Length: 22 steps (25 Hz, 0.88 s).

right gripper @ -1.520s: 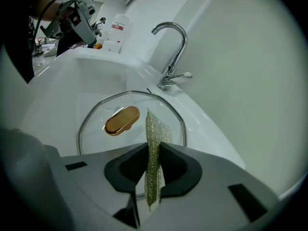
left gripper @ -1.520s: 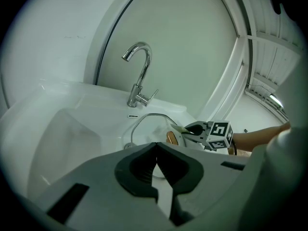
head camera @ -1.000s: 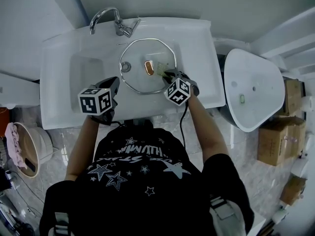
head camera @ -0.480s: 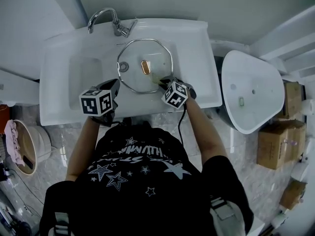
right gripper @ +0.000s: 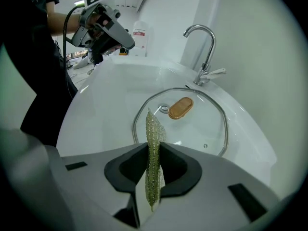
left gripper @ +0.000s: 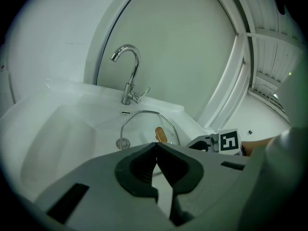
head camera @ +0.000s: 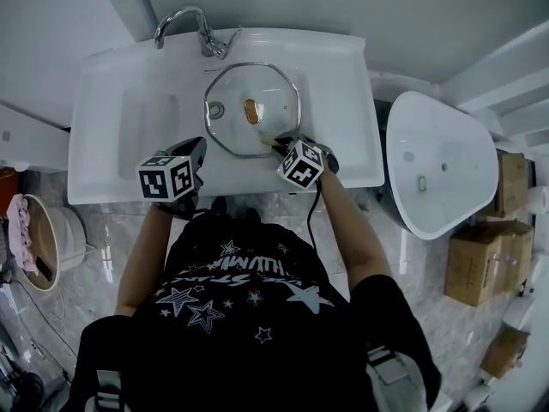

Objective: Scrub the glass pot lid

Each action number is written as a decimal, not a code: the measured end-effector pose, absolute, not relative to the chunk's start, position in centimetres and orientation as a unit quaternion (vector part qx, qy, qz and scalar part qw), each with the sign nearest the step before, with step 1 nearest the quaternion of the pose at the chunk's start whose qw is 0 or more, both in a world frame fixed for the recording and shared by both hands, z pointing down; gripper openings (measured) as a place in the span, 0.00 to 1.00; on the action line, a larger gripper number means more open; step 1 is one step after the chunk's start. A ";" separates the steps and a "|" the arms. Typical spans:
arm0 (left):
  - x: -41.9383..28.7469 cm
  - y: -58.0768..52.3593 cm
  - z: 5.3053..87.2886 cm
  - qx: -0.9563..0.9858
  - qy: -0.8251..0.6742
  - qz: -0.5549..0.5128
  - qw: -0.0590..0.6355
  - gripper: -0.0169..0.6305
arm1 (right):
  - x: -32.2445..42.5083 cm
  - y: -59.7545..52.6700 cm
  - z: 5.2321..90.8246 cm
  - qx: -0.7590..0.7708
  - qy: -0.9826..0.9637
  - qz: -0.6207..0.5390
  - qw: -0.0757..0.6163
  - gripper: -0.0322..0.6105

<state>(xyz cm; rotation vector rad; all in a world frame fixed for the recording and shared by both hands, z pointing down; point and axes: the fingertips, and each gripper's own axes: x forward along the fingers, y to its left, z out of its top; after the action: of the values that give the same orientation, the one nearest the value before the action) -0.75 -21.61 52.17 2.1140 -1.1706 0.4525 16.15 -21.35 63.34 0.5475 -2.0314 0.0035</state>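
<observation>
The left tool (left gripper: 155,144) hides the glass lid's (left gripper: 144,128) near rim.

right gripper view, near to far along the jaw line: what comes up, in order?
Green scrub pad clamped between the jaws → glass pot lid lying in the sink → faucet at the back.

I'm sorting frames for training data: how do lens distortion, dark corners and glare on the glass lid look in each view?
Head view: evenly lit and sharp, straight edges bowed by the wide lens, little glare on the lid. Left gripper view: black round vignette, strong fisheye bending, the tap sharp. Right gripper view: same vignette and bending, the scrubbing cloth sharp, faint reflections on the lid.
</observation>
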 end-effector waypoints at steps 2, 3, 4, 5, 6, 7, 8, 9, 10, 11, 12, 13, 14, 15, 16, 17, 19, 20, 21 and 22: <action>-0.9 -21.2 52.2 0.806 -0.459 0.168 0.335 0.04 | 16.2 -21.0 62.8 0.231 -0.843 0.001 0.486 0.15; -0.9 -21.0 52.1 0.804 -0.464 0.165 0.334 0.04 | 16.3 -21.0 62.4 0.236 -0.846 0.002 0.479 0.15; -1.0 -20.8 52.1 0.802 -0.469 0.161 0.334 0.04 | 16.3 -21.0 62.1 0.241 -0.849 0.004 0.471 0.16; -1.1 -20.4 52.2 0.800 -0.473 0.156 0.336 0.04 | 16.4 -21.0 61.7 0.246 -0.852 0.007 0.462 0.16; -1.1 -20.1 52.3 0.797 -0.476 0.153 0.338 0.04 | 16.5 -21.0 61.3 0.251 -0.855 0.010 0.453 0.16; -1.2 -19.7 52.4 0.795 -0.479 0.151 0.341 0.04 | 16.5 -21.1 60.9 0.256 -0.858 0.012 0.445 0.16; -1.3 -19.3 52.5 0.793 -0.481 0.150 0.343 0.04 | 16.6 -21.1 60.4 0.261 -0.860 0.014 0.438 0.16; -1.3 -18.8 52.7 0.791 -0.482 0.151 0.344 0.04 | 16.6 -21.2 59.9 0.268 -0.862 0.016 0.430 0.16; -1.4 -18.4 52.8 0.790 -0.484 0.153 0.344 0.04 | 16.6 -21.2 59.4 0.274 -0.864 0.019 0.421 0.15; -1.4 -18.1 52.9 0.790 -0.485 0.156 0.343 0.04 | 16.5 -21.3 58.9 0.281 -0.867 0.024 0.411 0.15; -1.5 -17.8 53.1 0.789 -0.486 0.158 0.342 0.04 | 16.5 -21.3 58.5 0.288 -0.870 0.031 0.400 0.15; -1.6 -17.5 53.2 0.788 -0.486 0.159 0.342 0.04 | 16.4 -21.3 58.2 0.296 -0.871 0.037 0.390 0.15; -1.7 -17.3 53.3 0.787 -0.487 0.160 0.342 0.04 | 16.3 -21.4 58.0 0.304 -0.872 0.042 0.382 0.15; -1.9 -17.1 53.3 0.787 -0.487 0.161 0.342 0.04 | 16.1 -21.4 57.7 0.311 -0.872 0.046 0.375 0.15; -2.1 -16.9 53.2 0.788 -0.487 0.162 0.341 0.04 | 15.9 -21.3 57.3 0.317 -0.872 0.049 0.369 0.15; -2.2 -16.8 53.0 0.789 -0.487 0.162 0.339 0.04 | 15.6 -21.2 56.9 0.323 -0.872 0.053 0.363 0.15; -2.6 -16.5 52.6 0.791 -0.486 0.159 0.336 0.04 | 15.1 -20.9 56.3 0.332 -0.873 0.060 0.352 0.15; -2.9 -16.3 52.4 0.791 -0.486 0.156 0.336 0.04 | 14.8 -20.7 56.0 0.337 -0.873 0.061 0.348 0.15; -3.2 -16.0 52.2 0.791 -0.487 0.153 0.337 0.04 | 14.5 -20.6 55.6 0.342 -0.872 0.060 0.344 0.15; -3.6 -15.5 52.1 0.791 -0.487 0.152 0.338 0.04 | 14.2 -20.4 55.3 0.348 -0.871 0.058 0.342 0.15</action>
<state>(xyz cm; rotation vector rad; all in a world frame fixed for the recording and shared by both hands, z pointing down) -3.58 -15.52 52.14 2.0613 -1.2685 0.3951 14.20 -20.37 55.30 0.9056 -2.2650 0.1512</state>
